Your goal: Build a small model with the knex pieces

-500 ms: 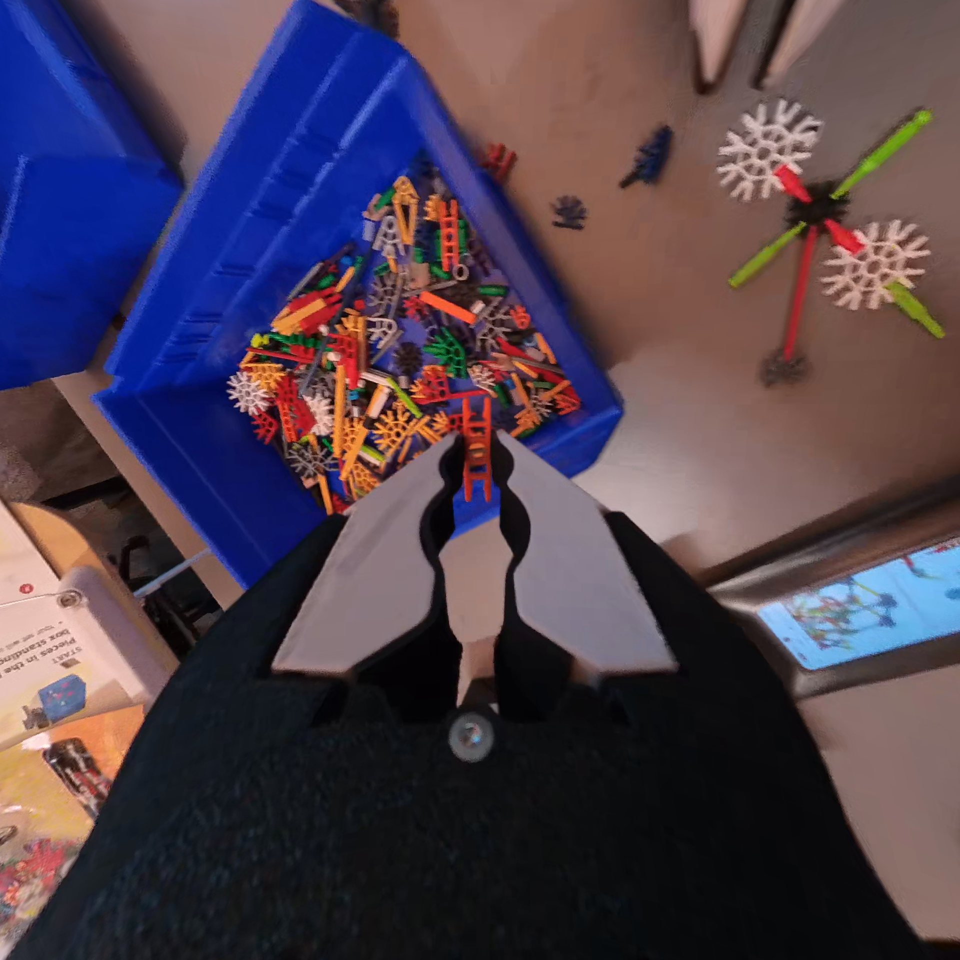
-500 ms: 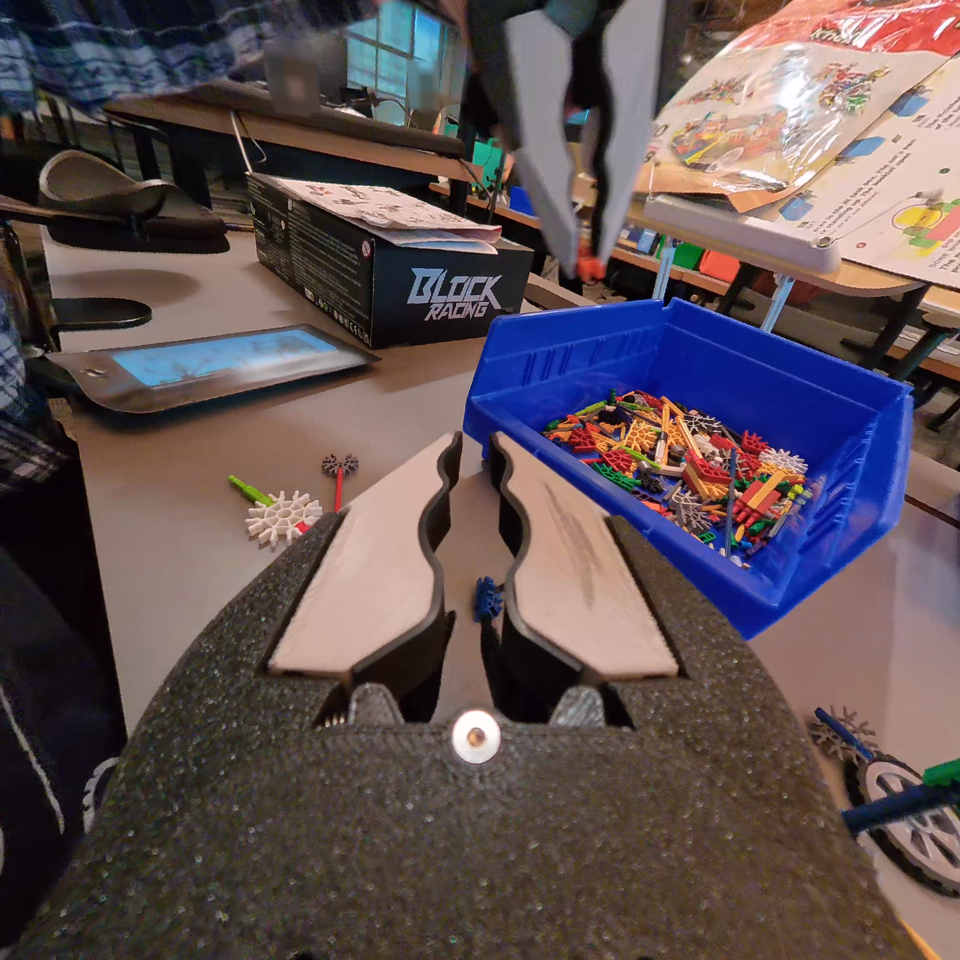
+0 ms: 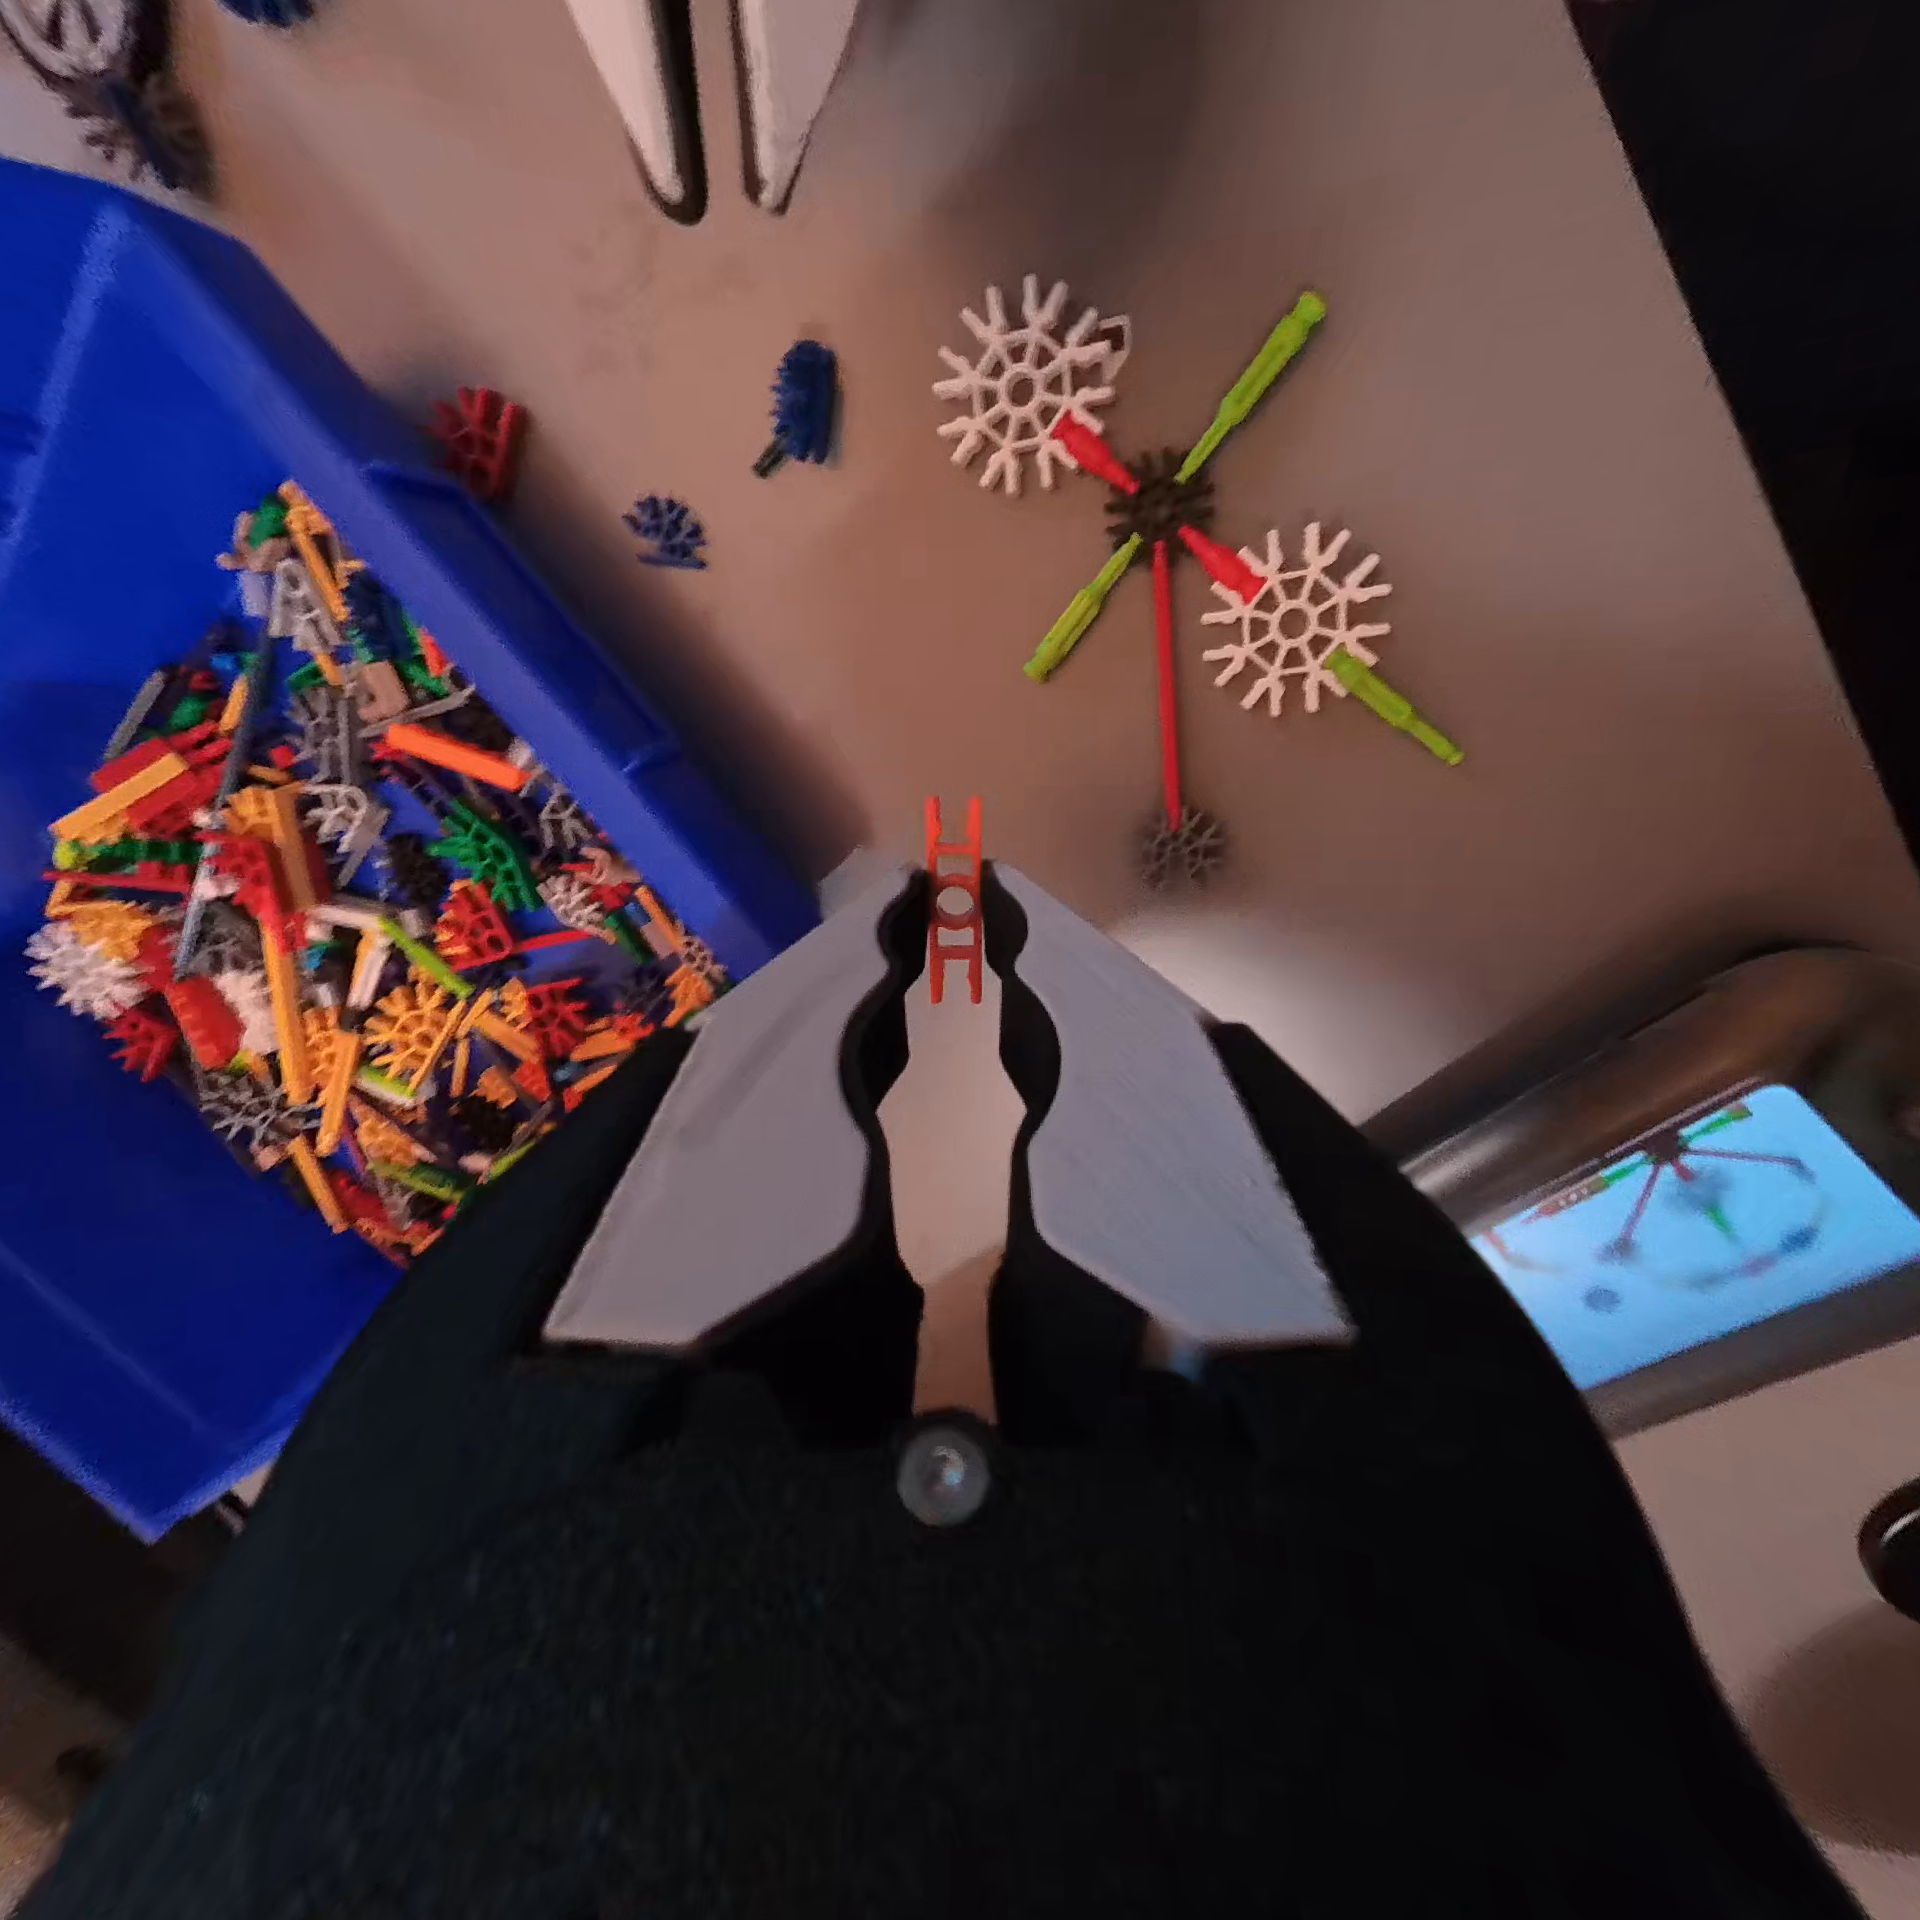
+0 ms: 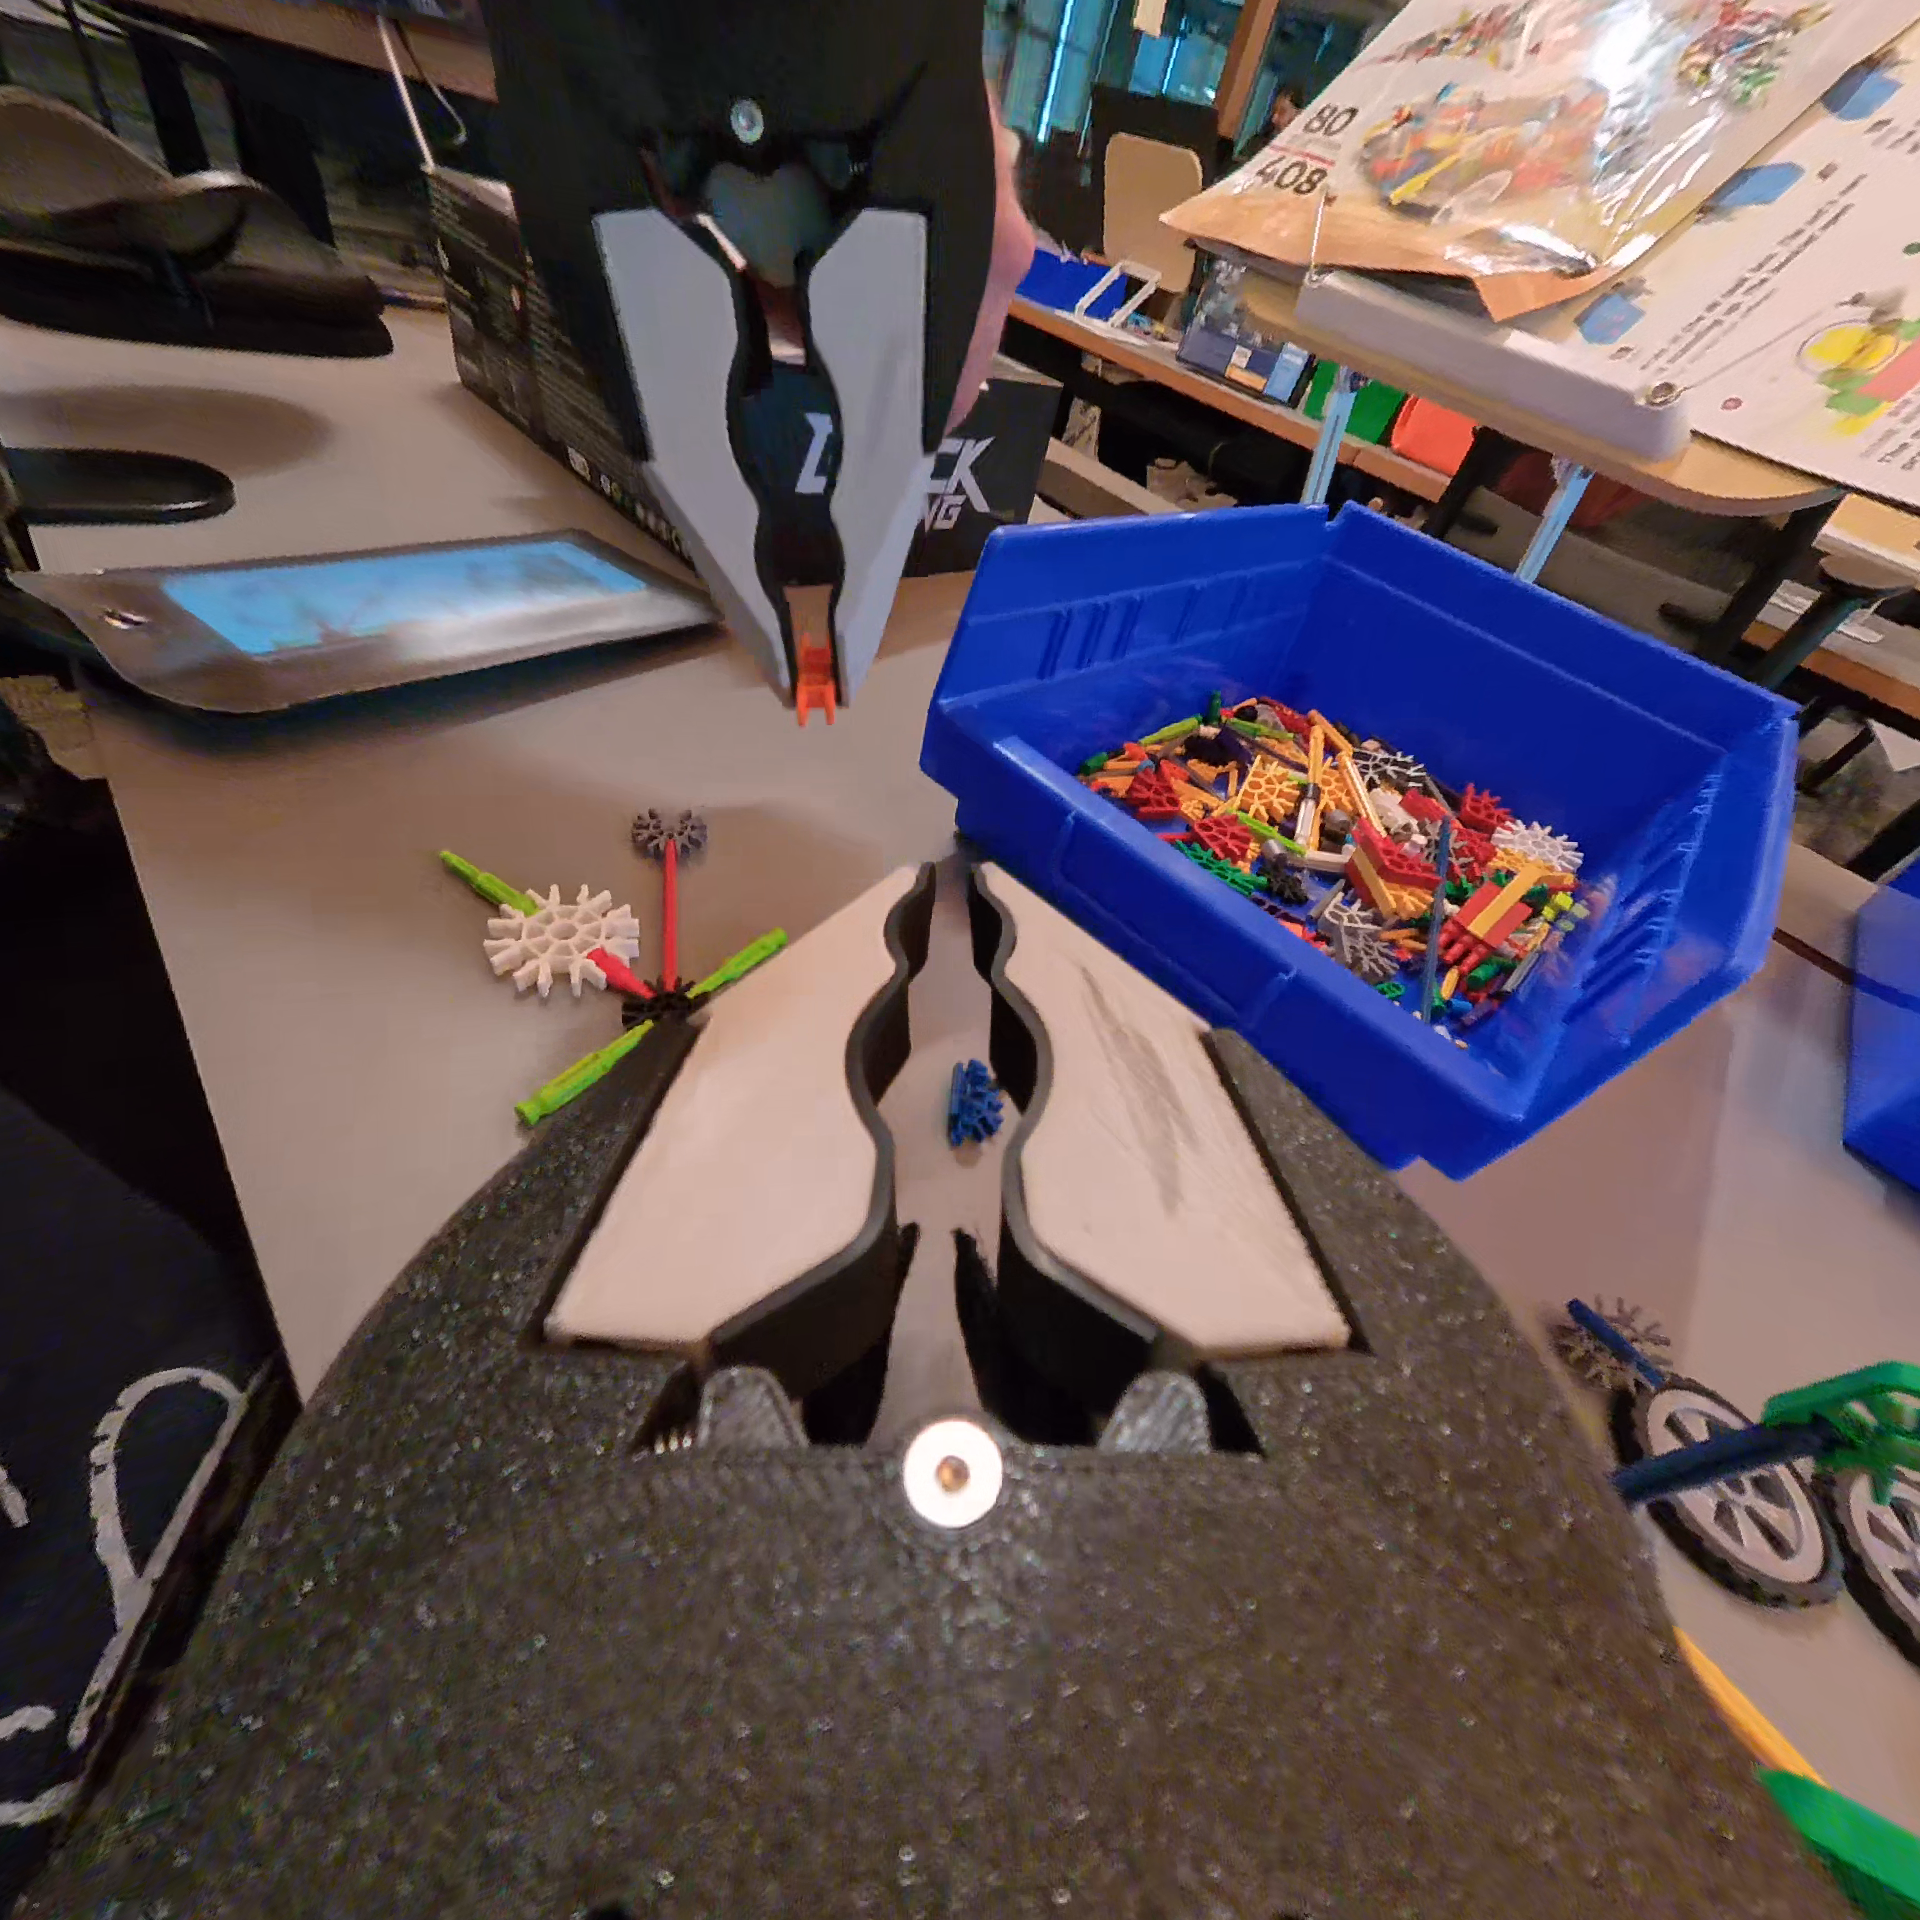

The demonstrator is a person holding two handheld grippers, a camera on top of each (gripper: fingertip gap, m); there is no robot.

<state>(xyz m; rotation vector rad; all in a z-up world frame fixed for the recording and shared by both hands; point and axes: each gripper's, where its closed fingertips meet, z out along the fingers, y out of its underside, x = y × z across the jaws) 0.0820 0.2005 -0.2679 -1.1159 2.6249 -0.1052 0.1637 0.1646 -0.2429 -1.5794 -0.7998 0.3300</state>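
Note:
My left gripper [image 3: 953, 871] is shut on a small orange-red ladder-shaped connector [image 3: 953, 904] and holds it above the table, just right of the blue bin [image 3: 582, 665]. A flat model lies ahead: a black hub [image 3: 1158, 499] with two white snowflake connectors, green rods and red rods. The right wrist view shows the left gripper [image 4: 816, 681] pointing down with the orange piece [image 4: 814, 688], above the same model [image 4: 655, 1003]. My right gripper [image 4: 951, 875] is shut and empty, low over the table near the bin's corner. A blue connector [image 4: 971, 1101] lies on the table beneath it.
The blue bin [image 4: 1247, 966] holds several mixed coloured pieces. Loose red [image 3: 478, 436] and blue [image 3: 805, 400] connectors lie beside it. A lit tablet [image 4: 395, 603], a black box [image 4: 966, 468], a wheeled model [image 4: 1766, 1496] and a second blue bin [image 4: 1886, 1039] stand around. The left gripper's tips are roughly 10 cm from the right gripper's. The black hub [image 3: 1158, 499] is about equally far from each gripper, around 9 cm. It turns up in the right wrist view [image 4: 660, 1017] as well.
My left gripper has moved off the bin and down over the table, toward the flat model, still holding the orange piece. The right gripper has stayed shut and shifted only slightly.

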